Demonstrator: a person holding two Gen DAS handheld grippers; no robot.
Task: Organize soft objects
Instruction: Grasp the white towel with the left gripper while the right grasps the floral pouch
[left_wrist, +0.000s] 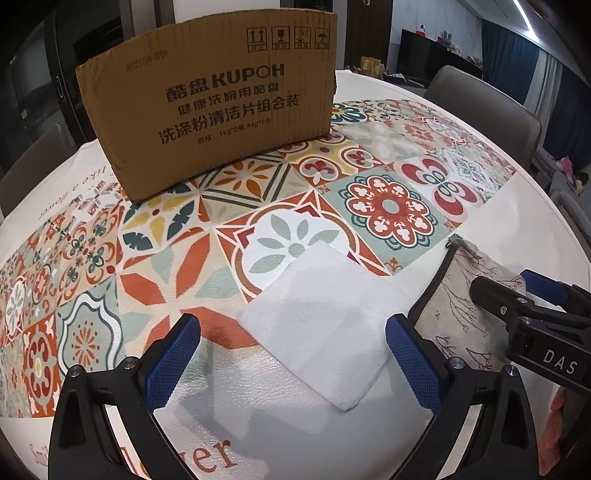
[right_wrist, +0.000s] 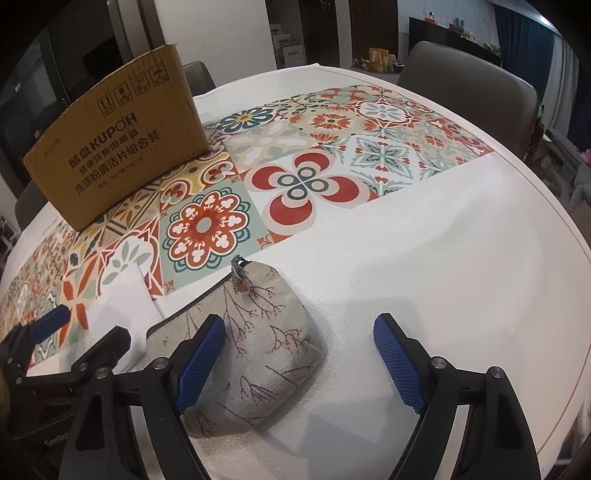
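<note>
White folded cloth (left_wrist: 317, 325) lies near the cardboard box (left_wrist: 210, 99), between the released left claw (left_wrist: 293, 350). Right claw (right_wrist: 299, 358), also released, straddles the pouch (right_wrist: 251, 347) beside it. Risk: one pad rests over the pouch; closing may pinch only its edge.

A round table (right_wrist: 461, 258) fills both views, covered by a white cloth (right_wrist: 424, 229) printed with a band of coloured tile patterns in red, orange, teal and yellow. Grey-brown upholstered chairs (right_wrist: 469, 70) stand at its far side. Beyond them a dark low cabinet (left_wrist: 436, 55) carries small ornaments on top. Dark blue curtains (left_wrist: 513, 55) hang at the right, beside a paler curtain. A strip light (left_wrist: 524, 14) glows along the ceiling. At the left stand dark glass doors (left_wrist: 44, 74), and a white wall (right_wrist: 229, 33) shows behind.
</note>
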